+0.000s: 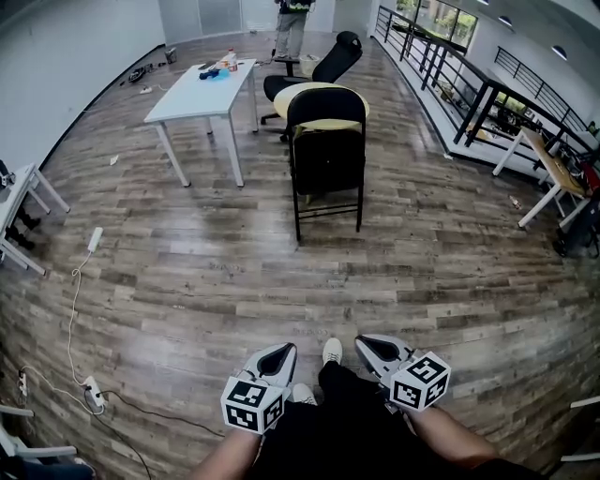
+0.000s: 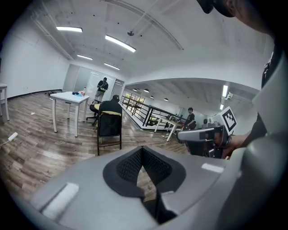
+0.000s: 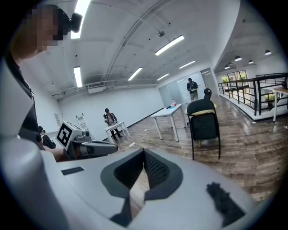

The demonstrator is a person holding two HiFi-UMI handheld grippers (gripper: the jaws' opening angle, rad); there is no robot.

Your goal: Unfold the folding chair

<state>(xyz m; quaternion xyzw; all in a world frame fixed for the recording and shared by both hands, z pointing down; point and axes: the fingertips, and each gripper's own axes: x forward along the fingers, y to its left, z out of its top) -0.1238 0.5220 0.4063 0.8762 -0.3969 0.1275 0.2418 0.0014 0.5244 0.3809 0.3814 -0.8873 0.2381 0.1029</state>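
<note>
A black folding chair (image 1: 327, 155) with a yellow seat edge stands folded upright on the wood floor, well ahead of me; it also shows in the left gripper view (image 2: 110, 126) and the right gripper view (image 3: 204, 126). My left gripper (image 1: 277, 358) is held low near my body, jaws shut with nothing between them. My right gripper (image 1: 379, 349) hangs beside it, also shut and empty. Both point toward the chair from a distance. My feet show between them.
A white table (image 1: 202, 92) stands left of the chair, a black office chair (image 1: 319, 70) behind it. A person (image 1: 292, 28) stands at the far end. A railing (image 1: 450, 75) runs along the right; a power strip and cable (image 1: 84, 309) lie on the floor left.
</note>
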